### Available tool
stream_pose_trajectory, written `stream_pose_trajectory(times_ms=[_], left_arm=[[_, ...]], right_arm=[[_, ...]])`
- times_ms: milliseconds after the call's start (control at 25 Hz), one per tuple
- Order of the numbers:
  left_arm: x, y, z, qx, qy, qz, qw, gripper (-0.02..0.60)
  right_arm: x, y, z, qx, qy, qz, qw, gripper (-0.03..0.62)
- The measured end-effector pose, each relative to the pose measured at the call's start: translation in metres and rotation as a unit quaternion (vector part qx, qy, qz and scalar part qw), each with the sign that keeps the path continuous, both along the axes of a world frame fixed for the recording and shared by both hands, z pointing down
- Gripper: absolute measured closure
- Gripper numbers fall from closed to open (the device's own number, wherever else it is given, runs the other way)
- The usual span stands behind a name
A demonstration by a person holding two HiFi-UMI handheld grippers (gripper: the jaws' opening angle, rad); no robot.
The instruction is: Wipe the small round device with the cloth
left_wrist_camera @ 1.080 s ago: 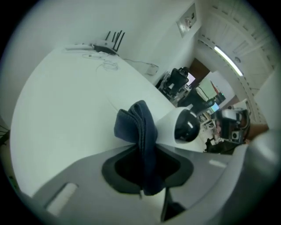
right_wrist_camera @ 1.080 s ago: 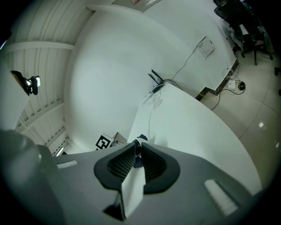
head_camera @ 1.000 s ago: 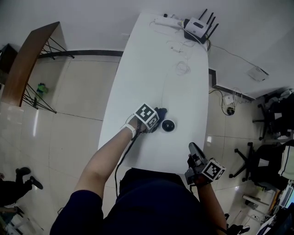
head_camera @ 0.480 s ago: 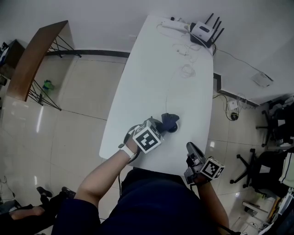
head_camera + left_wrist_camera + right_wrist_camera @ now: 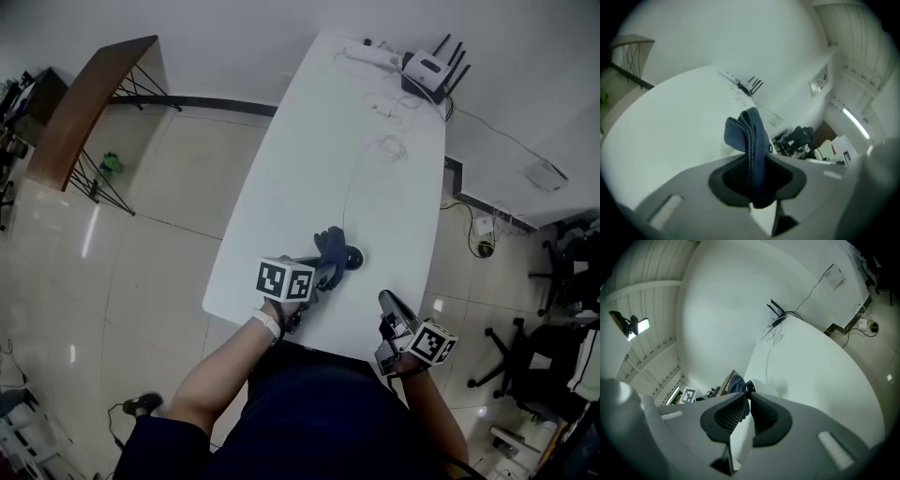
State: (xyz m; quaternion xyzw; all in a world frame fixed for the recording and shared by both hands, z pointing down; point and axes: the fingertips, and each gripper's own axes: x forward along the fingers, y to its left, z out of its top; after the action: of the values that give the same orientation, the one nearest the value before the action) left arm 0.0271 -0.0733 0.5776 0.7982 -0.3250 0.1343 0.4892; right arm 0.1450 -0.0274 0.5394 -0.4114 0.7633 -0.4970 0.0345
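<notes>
The small round device (image 5: 350,258), black on top with a white base, sits on the white table (image 5: 309,159) near its front end. My left gripper (image 5: 322,270) is shut on a folded dark blue cloth (image 5: 328,242), which stands up from the jaws just left of the device and above it. In the left gripper view the cloth (image 5: 751,136) fills the gap between the pads. My right gripper (image 5: 387,309) hovers at the table's front right edge, shut with nothing in it. Its own view shows the device (image 5: 761,390) and the cloth (image 5: 736,383) beyond its tips (image 5: 749,401).
A router (image 5: 429,67) with antennas, a white power strip (image 5: 368,53) and thin white cables (image 5: 392,145) lie at the table's far end. A brown wooden desk (image 5: 89,103) stands on the tiled floor to the left. Office chairs (image 5: 562,272) stand to the right.
My left gripper has risen off the table and rolled, drawing back toward the front edge with the cloth. The cloth now stands up beside the device. The right gripper has stayed put.
</notes>
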Motion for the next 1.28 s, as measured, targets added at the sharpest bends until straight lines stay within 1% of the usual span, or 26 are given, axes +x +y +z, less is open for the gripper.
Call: stream_pose_trajectory(times_ms=[80, 200, 320, 440, 600, 760, 840, 880, 920, 960, 1000, 1040, 1080, 1120, 1160, 1200, 1240, 1280], left_arm=[[-0.008, -0.002, 0.017, -0.036, 0.01, -0.026, 0.9989, 0.495], [-0.018, 0.0, 0.045, -0.082, 0.007, -0.056, 0.995, 0.495], [-0.023, 0.005, 0.069, -0.109, 0.0, -0.071, 0.9915, 0.495], [-0.025, 0.008, 0.086, -0.133, 0.005, -0.091, 0.9869, 0.495], [-0.029, 0.009, 0.087, -0.139, 0.002, -0.109, 0.9843, 0.494], [-0.03, 0.015, 0.076, -0.121, -0.003, -0.112, 0.9863, 0.494], [-0.026, 0.016, 0.065, -0.096, -0.007, -0.104, 0.9899, 0.494], [-0.024, 0.015, 0.057, -0.075, -0.012, -0.096, 0.9925, 0.494], [-0.023, 0.013, 0.047, -0.045, -0.022, -0.084, 0.9952, 0.494], [-0.021, 0.011, 0.034, -0.005, -0.038, -0.068, 0.9969, 0.494], [-0.019, 0.009, 0.02, 0.042, -0.06, -0.047, 0.9962, 0.494], [-0.015, 0.009, 0.005, 0.093, -0.085, -0.021, 0.9918, 0.494], [-0.008, 0.012, -0.009, 0.142, -0.108, 0.012, 0.9838, 0.494], [0.002, 0.017, -0.019, 0.187, -0.126, 0.05, 0.973, 0.494], [0.012, 0.023, -0.024, 0.225, -0.141, 0.09, 0.9598, 0.494], [0.021, 0.029, -0.023, 0.256, -0.155, 0.128, 0.9456, 0.494], [0.028, 0.036, -0.018, 0.276, -0.169, 0.161, 0.9325, 0.494], [0.033, 0.041, -0.011, 0.287, -0.182, 0.186, 0.9219, 0.494]], right_arm=[[0.0, 0.002, 0.0, -0.001, 0.0, -0.002, 1.0, 0.548], [0.002, 0.008, 0.007, -0.007, 0.007, 0.0, 1.0, 0.548], [0.003, 0.012, 0.013, -0.01, 0.014, 0.008, 1.0, 0.548], [0.009, 0.012, 0.009, -0.005, 0.012, 0.027, 1.0, 0.548], [0.029, 0.018, 0.004, -0.003, 0.007, 0.067, 0.998, 0.548], [0.052, 0.036, 0.01, -0.009, 0.005, 0.107, 0.994, 0.548], [0.063, 0.044, 0.016, -0.015, 0.008, 0.125, 0.992, 0.548], [0.066, 0.047, 0.019, -0.018, 0.008, 0.133, 0.991, 0.548], [0.066, 0.049, 0.022, -0.021, 0.008, 0.139, 0.99, 0.548], [0.066, 0.05, 0.024, -0.023, 0.008, 0.142, 0.99, 0.548], [0.064, 0.05, 0.025, -0.024, 0.008, 0.143, 0.989, 0.548], [0.061, 0.051, 0.025, -0.025, 0.009, 0.142, 0.99, 0.548], [0.059, 0.051, 0.025, -0.025, 0.009, 0.139, 0.99, 0.548], [0.056, 0.051, 0.024, -0.025, 0.009, 0.135, 0.99, 0.548], [0.054, 0.051, 0.024, -0.026, 0.01, 0.132, 0.991, 0.548], [0.052, 0.05, 0.024, -0.027, 0.01, 0.129, 0.991, 0.548], [0.05, 0.05, 0.024, -0.028, 0.011, 0.126, 0.992, 0.548], [0.048, 0.05, 0.024, -0.029, 0.011, 0.124, 0.992, 0.548]])
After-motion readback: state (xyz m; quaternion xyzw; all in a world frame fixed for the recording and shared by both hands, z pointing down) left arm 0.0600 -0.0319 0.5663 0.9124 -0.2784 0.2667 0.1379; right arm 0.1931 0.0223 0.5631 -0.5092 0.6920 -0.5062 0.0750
